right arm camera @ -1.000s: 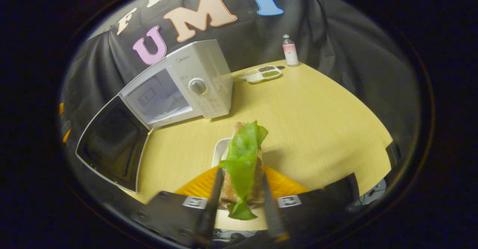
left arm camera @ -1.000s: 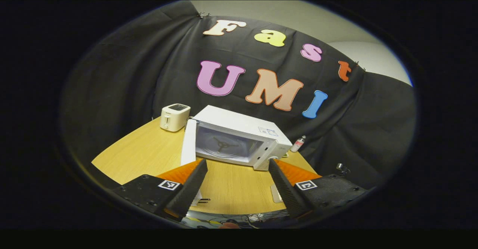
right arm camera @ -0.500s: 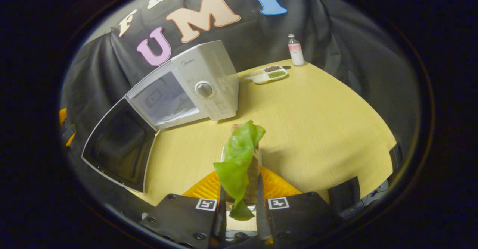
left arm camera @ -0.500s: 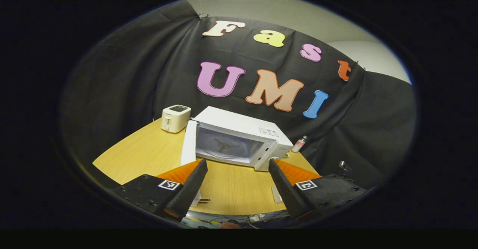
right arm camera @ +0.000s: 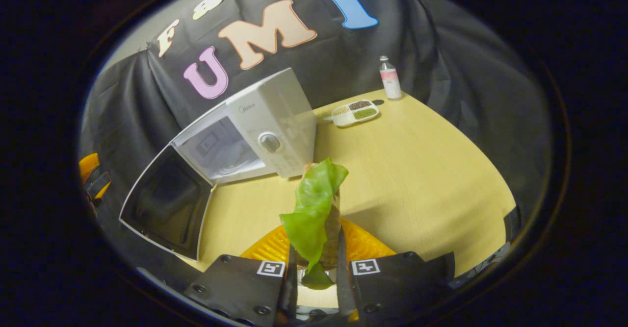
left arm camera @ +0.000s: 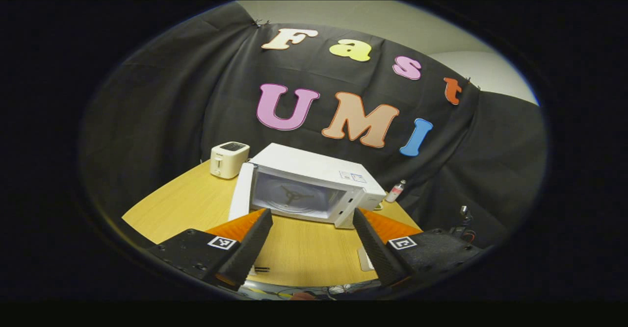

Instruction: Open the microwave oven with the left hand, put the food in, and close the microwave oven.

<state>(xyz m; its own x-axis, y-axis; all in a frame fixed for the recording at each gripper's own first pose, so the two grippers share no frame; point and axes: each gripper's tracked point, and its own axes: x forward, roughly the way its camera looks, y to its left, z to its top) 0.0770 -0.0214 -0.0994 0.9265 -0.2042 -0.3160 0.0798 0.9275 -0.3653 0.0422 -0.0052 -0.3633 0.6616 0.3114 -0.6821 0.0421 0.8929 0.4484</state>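
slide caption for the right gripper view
Right gripper carries a lettuce sandwich toward the open microwave.

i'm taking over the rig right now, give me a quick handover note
Left tongs: open, holding nothing, hanging in front of the microwave oven.
Right tongs: shut on the sandwich, its lettuce leaf hanging out, held above the table short of the oven.
Microwave door: swung wide open; the cavity has nothing on the turntable.
Done: door opened, food picked up.
Left: carry the sandwich into the cavity, release it, pull back, then close the door with the left tongs.
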